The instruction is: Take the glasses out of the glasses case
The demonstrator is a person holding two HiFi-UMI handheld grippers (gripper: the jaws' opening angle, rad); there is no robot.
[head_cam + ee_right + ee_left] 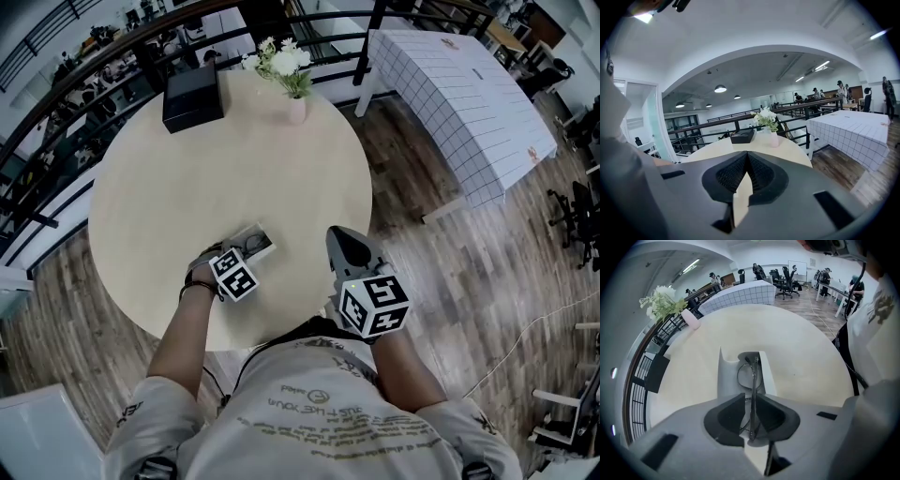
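An open white glasses case (259, 240) lies on the round beige table (178, 187) near its front edge. In the left gripper view the case (726, 377) sits just beyond the jaws with thin dark-framed glasses (746, 374) standing in it. My left gripper (752, 398) is shut on the glasses' thin frame, which runs down between the pads. From the head camera, the left gripper (246, 253) is right at the case. My right gripper (337, 236) hovers at the table's edge to the right of the case. It is shut with nothing in it (746, 159).
A black box (192, 97) and a pink vase of white flowers (293, 106) stand at the table's far side. Beyond the railing at the right is a table with a white grid cloth (459, 94). Wooden floor surrounds the table.
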